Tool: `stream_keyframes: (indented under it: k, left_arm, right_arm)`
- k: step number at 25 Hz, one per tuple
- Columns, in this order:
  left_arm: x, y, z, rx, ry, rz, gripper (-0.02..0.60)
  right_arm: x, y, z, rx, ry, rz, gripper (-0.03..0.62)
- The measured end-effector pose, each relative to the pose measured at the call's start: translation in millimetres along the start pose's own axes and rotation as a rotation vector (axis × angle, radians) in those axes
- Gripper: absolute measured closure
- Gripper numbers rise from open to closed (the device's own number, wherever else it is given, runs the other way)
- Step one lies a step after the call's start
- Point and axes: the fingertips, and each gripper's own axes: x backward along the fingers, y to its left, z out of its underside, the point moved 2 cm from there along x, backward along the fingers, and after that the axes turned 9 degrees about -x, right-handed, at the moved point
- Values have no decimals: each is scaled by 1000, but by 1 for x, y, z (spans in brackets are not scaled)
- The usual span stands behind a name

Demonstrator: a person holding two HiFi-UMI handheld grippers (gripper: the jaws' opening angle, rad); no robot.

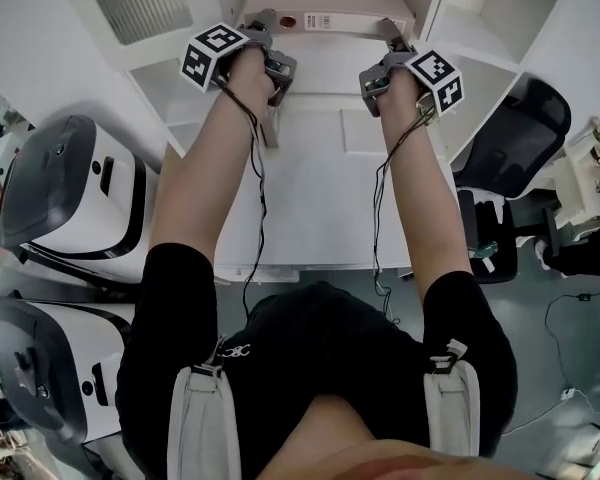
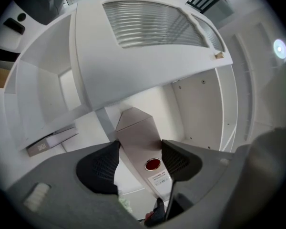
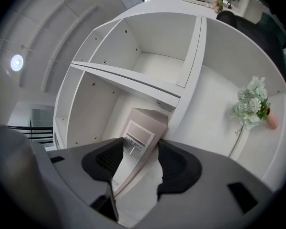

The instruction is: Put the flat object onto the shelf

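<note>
The flat object is a pale grey file box point(image 1: 325, 18) with a red dot and a label on the spine that faces me. It lies level at the mouth of a compartment of the white shelf unit point(image 1: 320, 198). My left gripper point(image 1: 265, 20) clamps its left end and my right gripper point(image 1: 392, 30) its right end. In the left gripper view the box point(image 2: 136, 132) fills the gap of the gripper point(image 2: 140, 151), both pads against it. In the right gripper view the box point(image 3: 140, 130) sits tilted in the gripper point(image 3: 140, 149), touching both pads.
White shelf dividers point(image 3: 133, 78) frame the compartments above and beside the box. A grey box point(image 2: 50, 142) lies on a left shelf. Pale artificial flowers point(image 3: 250, 104) stand to the right. White machines point(image 1: 80, 193) are at my left, a black chair point(image 1: 515, 133) at my right.
</note>
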Motion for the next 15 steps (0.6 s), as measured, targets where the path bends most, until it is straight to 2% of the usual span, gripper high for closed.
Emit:
stream_keyframes:
  k: [5,9,12,15]
  left_arm:
    - [-1,0,1,-12,-29,-65,295]
    - [-1,-2,1,-34,-42,-81,293]
    - [5,-2,3,-127,-39,-60,313]
    - [20,-3,5,-310,-66,-42,313]
  right_arm:
    - [-3,0,1,33,-35,123,368]
    - [-6,1,3,51,-54,188,373]
    - [0,3,4,55,-40,163,373]
    - [18,-3,1,89,-64,137,372]
